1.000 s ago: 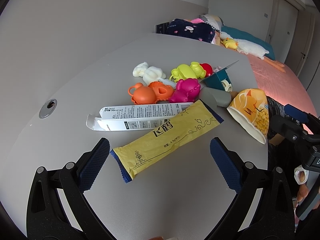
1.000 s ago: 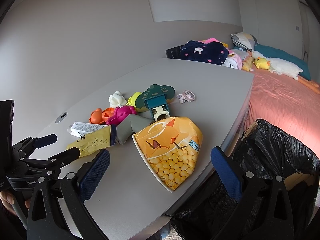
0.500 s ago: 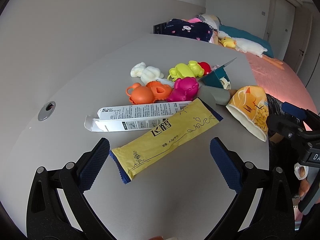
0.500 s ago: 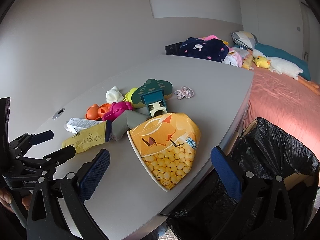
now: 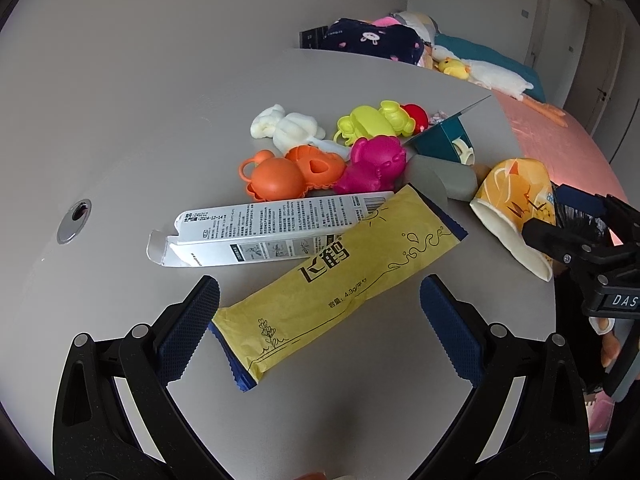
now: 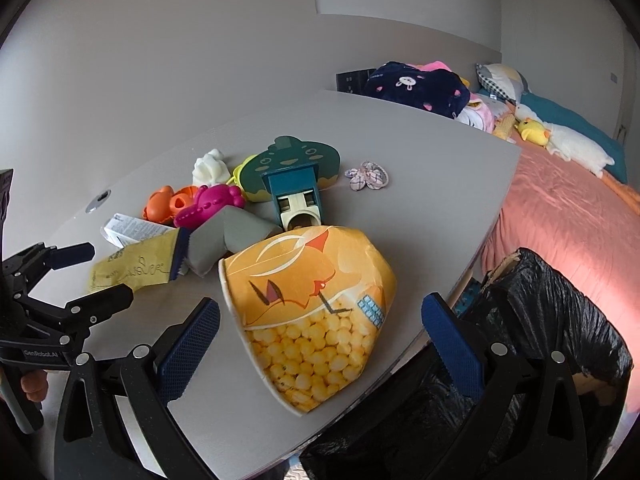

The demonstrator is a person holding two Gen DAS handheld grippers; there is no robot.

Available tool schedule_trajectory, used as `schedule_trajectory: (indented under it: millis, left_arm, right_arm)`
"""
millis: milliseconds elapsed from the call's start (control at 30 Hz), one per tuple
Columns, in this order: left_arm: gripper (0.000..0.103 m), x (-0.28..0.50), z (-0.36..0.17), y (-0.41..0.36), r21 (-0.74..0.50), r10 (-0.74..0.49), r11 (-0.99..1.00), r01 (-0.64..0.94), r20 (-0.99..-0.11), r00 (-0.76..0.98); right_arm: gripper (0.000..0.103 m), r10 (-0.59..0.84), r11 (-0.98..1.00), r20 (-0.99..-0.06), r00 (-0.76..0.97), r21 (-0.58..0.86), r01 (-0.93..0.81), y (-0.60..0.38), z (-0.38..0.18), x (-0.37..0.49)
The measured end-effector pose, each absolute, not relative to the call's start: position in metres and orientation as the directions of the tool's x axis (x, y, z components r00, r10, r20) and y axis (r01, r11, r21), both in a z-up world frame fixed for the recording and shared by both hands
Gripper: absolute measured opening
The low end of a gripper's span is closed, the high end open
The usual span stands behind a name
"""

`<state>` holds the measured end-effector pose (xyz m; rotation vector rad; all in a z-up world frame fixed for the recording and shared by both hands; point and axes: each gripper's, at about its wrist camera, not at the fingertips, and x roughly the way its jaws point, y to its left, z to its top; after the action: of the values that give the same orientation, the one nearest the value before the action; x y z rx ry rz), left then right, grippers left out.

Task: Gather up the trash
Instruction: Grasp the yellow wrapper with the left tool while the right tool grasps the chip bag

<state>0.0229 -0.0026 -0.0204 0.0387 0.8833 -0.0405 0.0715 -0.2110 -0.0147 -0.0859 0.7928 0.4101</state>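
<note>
A yellow packet (image 5: 332, 276) lies on the grey table (image 5: 140, 128), its near end between the pads of my open left gripper (image 5: 316, 328). A white carton (image 5: 256, 232) lies beside it, partly under it. An orange popcorn tub (image 6: 316, 312) lies on its side near the table edge, between the pads of my open right gripper (image 6: 320, 340). It also shows in the left wrist view (image 5: 516, 208). The yellow packet shows at the left of the right wrist view (image 6: 136, 268). A black trash bag (image 6: 532, 340) stands beside the table.
Plastic toys (image 5: 340, 152) lie in a heap mid-table with a grey folded piece (image 6: 228, 240), a teal box (image 6: 296, 192) and a small cloth bow (image 6: 368, 176). A pink bed (image 6: 572, 208) with plush toys stands beyond the table. A metal grommet (image 5: 74, 222) sits at the left.
Both grippers have moved forward: the left closer over the yellow packet, the right closer around the popcorn tub. Nothing on the table has moved.
</note>
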Motion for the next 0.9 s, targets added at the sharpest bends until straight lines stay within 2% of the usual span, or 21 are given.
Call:
schedule_trajectory:
  millis: [267,300,500,567,633,733,800,833,867,900]
  left_arm:
    - [0.097,0.035,-0.029,-0.003,0.033,-0.023,0.996,0.080,-0.789,0.614]
    - [0.094,0.035,-0.030,-0.003,0.031,-0.028,0.996,0.085,-0.790,0.612]
    - [0.065,0.038,-0.036,0.001,0.021,-0.038,0.996,0.092,-0.806,0.591]
    - [0.064,0.037,-0.036,0.000,0.030,-0.031,0.995,0.093,-0.803,0.595]
    - [0.063,0.036,-0.036,-0.001,0.035,-0.028,0.995,0.093,-0.802,0.597]
    - [0.058,0.035,-0.036,-0.001,0.043,-0.017,0.995,0.086,-0.799,0.601]
    - [0.039,0.034,-0.034,0.000,0.038,-0.021,0.996,0.084,-0.794,0.608]
    - [0.036,0.033,-0.033,0.001,0.025,-0.031,0.996,0.084,-0.793,0.608]
    - [0.026,0.033,-0.032,0.003,0.010,-0.044,0.996,0.087,-0.795,0.605]
    - [0.026,0.033,-0.031,0.003,0.003,-0.051,0.996,0.088,-0.795,0.604]
  right_arm:
    - [0.100,0.340,0.893,-0.729,0.594,0.052,-0.448,-0.199,-0.026,0.089]
    - [0.100,0.339,0.890,-0.732,0.591,0.047,-0.453,-0.197,-0.028,0.090]
    - [0.100,0.340,0.884,-0.733,0.588,0.035,-0.467,-0.190,-0.033,0.092]
    - [0.100,0.359,0.882,-0.731,0.581,0.063,-0.466,-0.191,-0.034,0.092]
    - [0.092,0.370,0.882,-0.730,0.575,0.082,-0.464,-0.193,-0.035,0.092]
    - [0.090,0.377,0.885,-0.729,0.572,0.101,-0.455,-0.195,-0.037,0.092]
    - [0.089,0.378,0.887,-0.726,0.574,0.106,-0.450,-0.197,-0.036,0.090]
    - [0.089,0.381,0.888,-0.721,0.579,0.110,-0.447,-0.198,-0.036,0.088]
    - [0.089,0.388,0.888,-0.716,0.581,0.121,-0.444,-0.200,-0.035,0.086]
    - [0.089,0.394,0.888,-0.711,0.583,0.132,-0.440,-0.202,-0.034,0.085]
